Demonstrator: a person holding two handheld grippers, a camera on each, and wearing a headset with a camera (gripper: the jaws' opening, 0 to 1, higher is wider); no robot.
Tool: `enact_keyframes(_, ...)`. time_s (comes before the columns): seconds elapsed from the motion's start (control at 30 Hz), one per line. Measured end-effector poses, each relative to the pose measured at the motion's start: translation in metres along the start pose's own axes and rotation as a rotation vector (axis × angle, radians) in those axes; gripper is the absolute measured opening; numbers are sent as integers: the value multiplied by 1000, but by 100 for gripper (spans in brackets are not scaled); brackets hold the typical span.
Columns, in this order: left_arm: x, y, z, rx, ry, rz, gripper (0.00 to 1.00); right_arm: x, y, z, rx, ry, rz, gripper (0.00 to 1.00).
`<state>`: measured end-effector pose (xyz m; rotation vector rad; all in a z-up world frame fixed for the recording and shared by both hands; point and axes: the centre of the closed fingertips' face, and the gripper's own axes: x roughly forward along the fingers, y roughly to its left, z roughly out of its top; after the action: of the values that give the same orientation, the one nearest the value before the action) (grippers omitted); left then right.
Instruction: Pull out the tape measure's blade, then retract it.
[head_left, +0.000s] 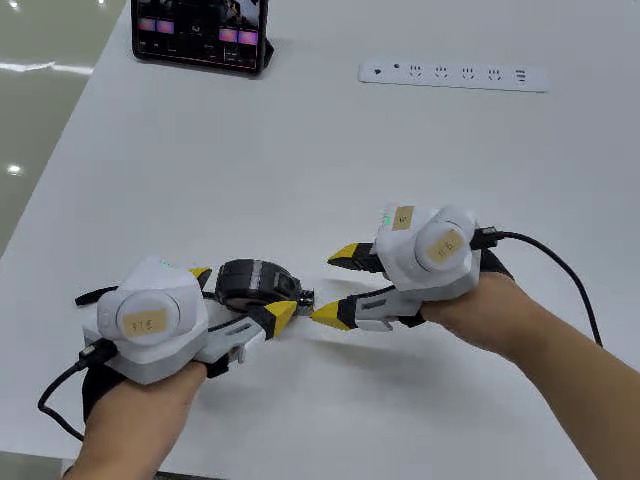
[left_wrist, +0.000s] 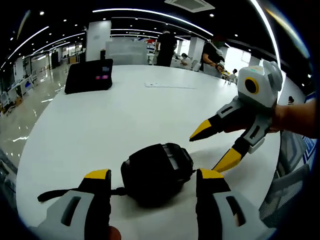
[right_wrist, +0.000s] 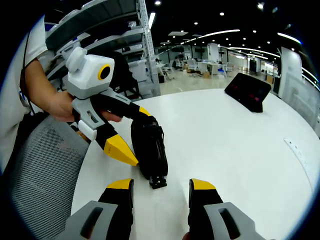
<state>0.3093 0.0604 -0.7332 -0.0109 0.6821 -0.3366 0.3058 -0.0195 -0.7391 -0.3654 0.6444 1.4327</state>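
Left gripper (left_wrist: 154, 175): jaws closed against opposite sides of the tape (head_left: 252, 283), which rests on the white desk (head_left: 300, 150), its strap (left_wrist: 55, 194) trailing back past one jaw. Right gripper (head_left: 338, 287): jaws apart, tips aimed at the tape's mouth, where the hook (right_wrist: 158, 183) lies between the tips, seemingly untouched. No blade is drawn out. Step in hand, by judgement: the approach to the hook, ahead of the pull. The next move calls for the right jaws to close squarely on the small hook, then draw straight away along the desk while the left jaws hold the case firm; a skewed nip may slip off.
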Motion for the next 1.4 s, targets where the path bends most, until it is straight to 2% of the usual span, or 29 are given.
enact_keyframes(0.2, -3, -3, 4, 38, -9, -21, 69, -7, 1, -3, 22, -6, -26, 50)
enact_keyframes(0.47, -4, -5, 5, 50, -8, -37, 69, -11, 2, -2, 25, -8, -39, 50)
enact_keyframes(0.53, -5, -5, 5, 64, -5, -41, 69, -16, 2, -1, 27, -19, -50, 52)
enact_keyframes(0.6, -7, -5, 5, 108, -6, -46, 70, -20, 2, -1, 33, -28, -61, 55)
enact_keyframes(0.67, -9, -4, 5, 116, -4, -49, 70, -24, 4, -1, 51, -42, -65, 57)
enact_keyframes(0.97, -24, -1, 2, 209, 5, -73, 76, -47, 6, -8, 71, -53, -128, 70)
enact_keyframes(1.07, -29, -1, -2, 242, 23, -79, 77, -55, 7, -11, 80, -52, -145, 71)
enact_keyframes(1.4, -40, -4, -5, 281, 36, -113, 80, -80, 8, -21, 101, -63, -201, 77)
